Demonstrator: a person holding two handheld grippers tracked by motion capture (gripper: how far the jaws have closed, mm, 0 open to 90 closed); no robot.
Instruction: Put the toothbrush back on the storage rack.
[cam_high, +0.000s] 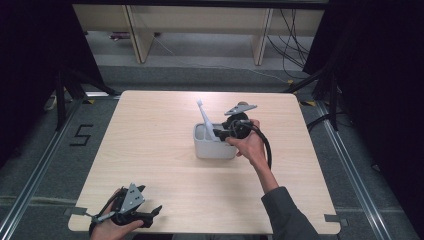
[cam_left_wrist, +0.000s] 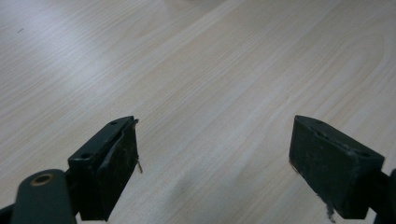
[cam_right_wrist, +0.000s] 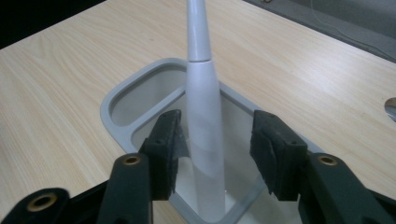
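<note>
While smooth white tapered toothbrush (cam_right_wrist: 201, 121) leans in grey rounded holder (cam_right_wrist: 116, 100) | right gripper (cam_right_wrist: 219, 140) part-open, releasing | left gripper (cam_left_wrist: 215, 158) wide, empty

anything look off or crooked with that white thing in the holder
Nothing damaged or spilled. The white electric toothbrush stands in the grey holder, leaning back-left against its rim instead of upright. The right claw is open around it, pads clear of the handle.
</note>
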